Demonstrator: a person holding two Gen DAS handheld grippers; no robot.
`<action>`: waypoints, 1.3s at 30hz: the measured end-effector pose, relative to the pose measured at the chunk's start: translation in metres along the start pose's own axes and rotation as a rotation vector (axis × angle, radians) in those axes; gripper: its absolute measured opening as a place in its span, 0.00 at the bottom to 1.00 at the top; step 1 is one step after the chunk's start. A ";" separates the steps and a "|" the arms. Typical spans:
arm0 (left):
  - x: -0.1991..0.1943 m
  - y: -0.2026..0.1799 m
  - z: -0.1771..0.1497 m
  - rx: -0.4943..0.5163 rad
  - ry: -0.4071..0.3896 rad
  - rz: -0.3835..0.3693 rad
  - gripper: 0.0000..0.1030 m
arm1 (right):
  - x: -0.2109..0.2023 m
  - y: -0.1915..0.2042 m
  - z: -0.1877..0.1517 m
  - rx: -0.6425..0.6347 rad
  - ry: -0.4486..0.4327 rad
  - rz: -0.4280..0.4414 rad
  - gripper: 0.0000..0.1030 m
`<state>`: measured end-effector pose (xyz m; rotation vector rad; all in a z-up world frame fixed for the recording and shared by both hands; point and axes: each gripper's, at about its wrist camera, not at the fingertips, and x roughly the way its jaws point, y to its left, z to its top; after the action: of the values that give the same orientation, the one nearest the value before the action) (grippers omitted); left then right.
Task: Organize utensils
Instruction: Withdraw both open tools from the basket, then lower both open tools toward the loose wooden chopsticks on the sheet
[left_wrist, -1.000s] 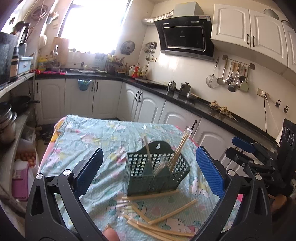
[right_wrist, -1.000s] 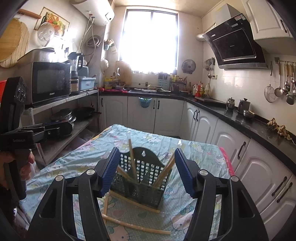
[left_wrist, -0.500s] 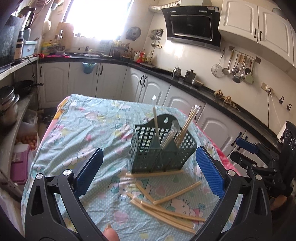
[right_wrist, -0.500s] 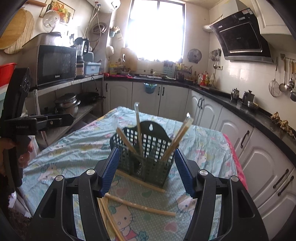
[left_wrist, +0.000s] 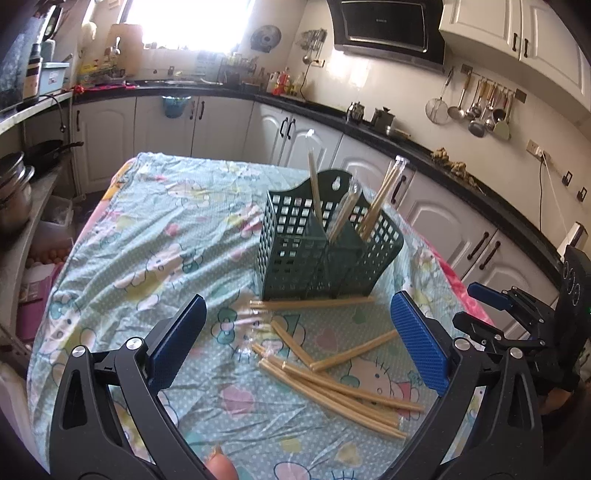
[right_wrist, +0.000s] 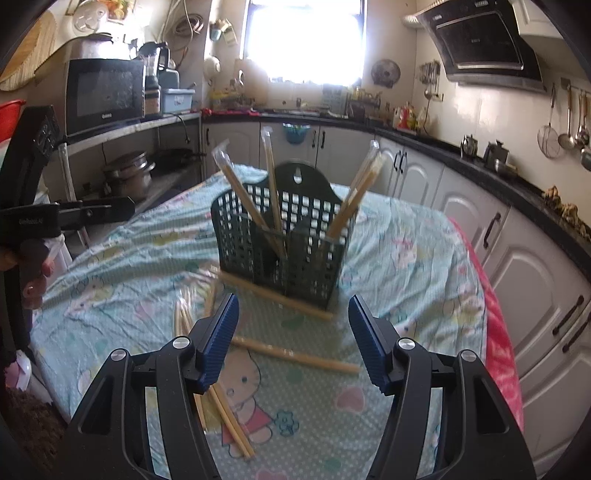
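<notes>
Your green slotted basket (left_wrist: 325, 243) stands upright with wrapped chopsticks (right_wrist: 271, 184) leaning inside; more chopsticks (left_wrist: 332, 380) lie scattered on the counter (left_wrist: 155, 236). Jaws on your left gripper (left_wrist: 295, 343) and right gripper (right_wrist: 291, 332) both gape apart, holding nothing.

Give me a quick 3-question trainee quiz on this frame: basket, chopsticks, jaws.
1. True or false: the green basket lies tipped on its side.
2. Multiple choice: the loose chopsticks on the tablecloth lie (A) behind the basket, (B) on the near side of the basket, toward the cameras, (C) on the counter.
3. Fill in: the left gripper and right gripper both have their jaws ____ and hold nothing.

Key
1. False: it stands upright, with wrapped chopsticks sticking up out of it.
2. B
3. open
</notes>
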<state>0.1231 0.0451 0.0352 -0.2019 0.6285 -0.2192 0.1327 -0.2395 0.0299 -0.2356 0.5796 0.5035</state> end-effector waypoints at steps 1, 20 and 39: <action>0.002 0.000 -0.002 -0.001 0.007 -0.002 0.90 | 0.001 -0.002 -0.004 0.005 0.009 -0.003 0.58; 0.040 -0.006 -0.043 0.003 0.130 -0.056 0.89 | 0.027 -0.049 -0.039 0.154 0.113 -0.024 0.58; 0.092 0.030 -0.056 -0.143 0.253 -0.074 0.60 | 0.064 -0.075 -0.049 0.223 0.191 -0.040 0.53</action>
<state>0.1664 0.0428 -0.0684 -0.3393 0.8898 -0.2740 0.1943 -0.2960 -0.0415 -0.0828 0.8098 0.3756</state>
